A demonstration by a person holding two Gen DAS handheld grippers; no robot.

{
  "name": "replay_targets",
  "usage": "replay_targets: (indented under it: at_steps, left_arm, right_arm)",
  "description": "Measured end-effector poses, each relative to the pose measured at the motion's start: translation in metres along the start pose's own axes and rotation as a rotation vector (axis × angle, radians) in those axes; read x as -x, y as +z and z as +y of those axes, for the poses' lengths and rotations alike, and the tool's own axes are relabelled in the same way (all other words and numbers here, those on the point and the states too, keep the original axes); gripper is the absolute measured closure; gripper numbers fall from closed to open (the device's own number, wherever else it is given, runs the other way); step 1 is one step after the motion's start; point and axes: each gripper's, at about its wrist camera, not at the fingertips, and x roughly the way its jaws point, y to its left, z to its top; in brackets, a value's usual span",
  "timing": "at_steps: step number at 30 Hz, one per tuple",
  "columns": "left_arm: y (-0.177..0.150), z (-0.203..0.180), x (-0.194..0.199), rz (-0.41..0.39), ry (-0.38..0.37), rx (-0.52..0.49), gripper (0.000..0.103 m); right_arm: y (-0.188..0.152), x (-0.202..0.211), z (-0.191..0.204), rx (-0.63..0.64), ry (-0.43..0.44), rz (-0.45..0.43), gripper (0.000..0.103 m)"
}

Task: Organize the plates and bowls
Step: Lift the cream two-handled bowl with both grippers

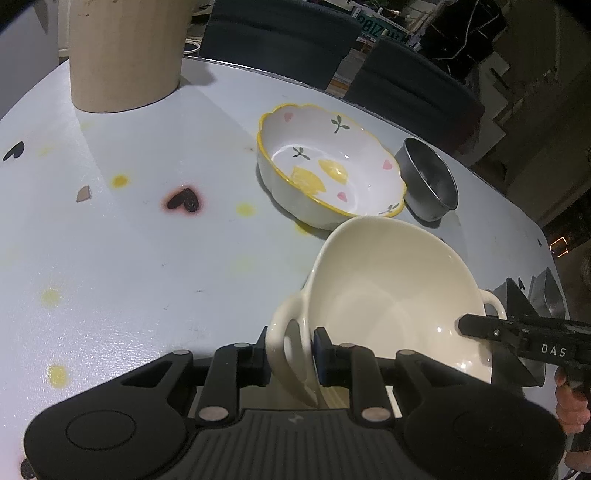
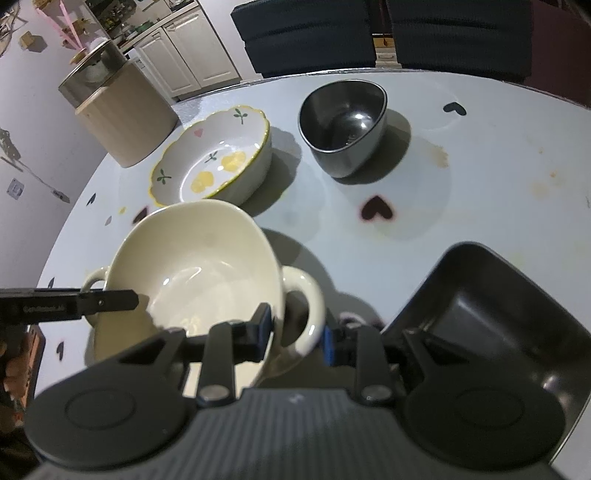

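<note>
A cream bowl (image 1: 388,288) (image 2: 199,266) with two loop handles is held between both grippers above the pale table (image 1: 147,258). My left gripper (image 1: 291,354) is shut on its left handle, one pad outside the loop and one against the inner wall. My right gripper (image 2: 295,334) is shut the same way on the right handle (image 2: 306,295). Each wrist view shows the other gripper's finger (image 1: 476,328) (image 2: 118,300) reaching over the rim. Just beyond the cream bowl, a flowered bowl with a yellow rim (image 1: 328,173) (image 2: 214,162) sits with a steel bowl (image 1: 428,181) (image 2: 343,125) to its right.
A black square dish (image 2: 498,325) (image 1: 543,291) lies on the table right of the cream bowl, close to my right gripper. A tall wooden canister (image 1: 122,55) (image 2: 125,110) stands at the far left. Dark chairs (image 2: 306,33) line the table's far edge.
</note>
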Motion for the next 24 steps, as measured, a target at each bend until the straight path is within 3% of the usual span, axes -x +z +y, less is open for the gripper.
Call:
replay_targets:
  at_steps: [24]
  left_arm:
    - [-0.008, -0.010, 0.028, -0.140, 0.000, -0.013, 0.080]
  right_arm:
    - [-0.010, 0.026, 0.012, 0.039, -0.038, -0.122, 0.070]
